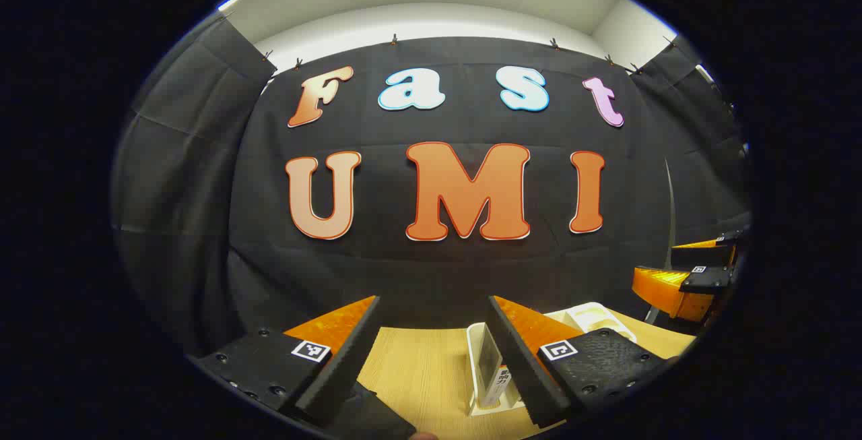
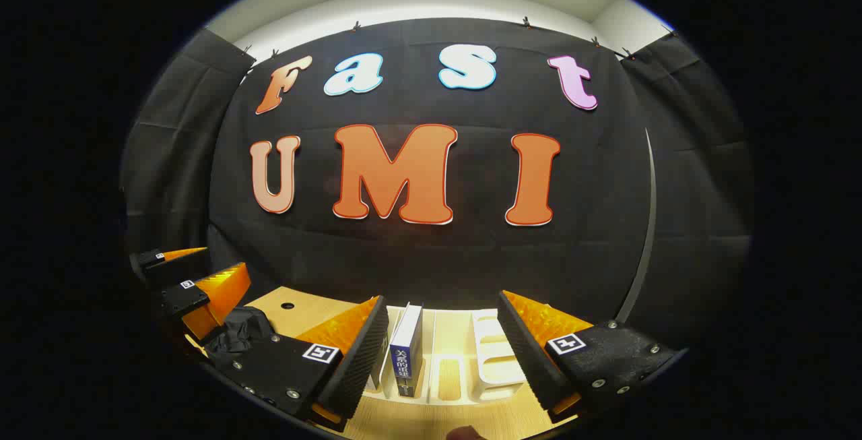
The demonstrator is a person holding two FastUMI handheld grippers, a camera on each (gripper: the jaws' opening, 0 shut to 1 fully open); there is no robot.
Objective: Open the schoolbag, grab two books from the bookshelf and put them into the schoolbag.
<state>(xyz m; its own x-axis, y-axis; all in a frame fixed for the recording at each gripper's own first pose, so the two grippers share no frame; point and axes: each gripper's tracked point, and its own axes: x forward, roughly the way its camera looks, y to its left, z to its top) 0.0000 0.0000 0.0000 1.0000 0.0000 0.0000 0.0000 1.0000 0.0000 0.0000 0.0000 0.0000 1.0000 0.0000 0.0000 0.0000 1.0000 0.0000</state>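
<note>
My white bookshelf (image 2: 495,359) sits on the wooden table (image 2: 296,312), right in front of my right gripper (image 2: 444,352); a blue book (image 2: 408,349) stands up straight in one of its slots, with writing down its spine; the dark schoolbag (image 2: 242,329) lies off to the left on the table, close to my left gripper (image 2: 195,292). My right gripper is wide apart and holds nothing; in the left gripper view, my left gripper (image 1: 431,359) is wide apart too, touching nothing, and the bookshelf (image 1: 481,366) shows between its fingers.
</note>
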